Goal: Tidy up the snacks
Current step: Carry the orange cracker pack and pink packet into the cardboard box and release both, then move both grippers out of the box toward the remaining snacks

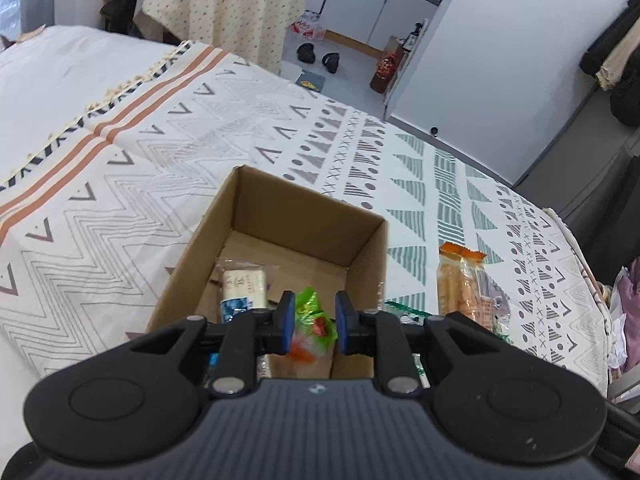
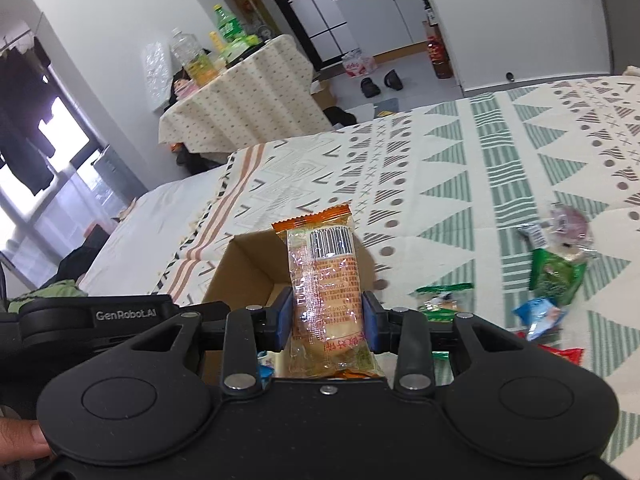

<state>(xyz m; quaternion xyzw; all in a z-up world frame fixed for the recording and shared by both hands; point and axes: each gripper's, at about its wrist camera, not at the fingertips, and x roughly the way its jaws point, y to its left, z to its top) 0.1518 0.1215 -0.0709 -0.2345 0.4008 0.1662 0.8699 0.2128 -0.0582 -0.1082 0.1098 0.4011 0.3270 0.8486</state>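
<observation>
An open cardboard box (image 1: 256,216) sits on the patterned bed cover; it also shows in the right wrist view (image 2: 240,264). Inside lies a white-wrapped snack (image 1: 244,284). My left gripper (image 1: 315,326) hovers over the box's near side, its blue pads open, with a green candy packet (image 1: 312,320) loose between them, touching neither pad that I can see. My right gripper (image 2: 326,322) is shut on an orange-wrapped cake snack (image 2: 326,280), held upright just right of the box; it also shows in the left wrist view (image 1: 460,284).
Several loose snack packets lie on the bed cover to the right: green (image 2: 556,274), blue (image 2: 540,316), red (image 2: 564,354) and a round clear one (image 2: 568,224). A cloth-draped table (image 2: 240,96) with bottles stands beyond the bed. My left gripper's body (image 2: 96,316) sits at left.
</observation>
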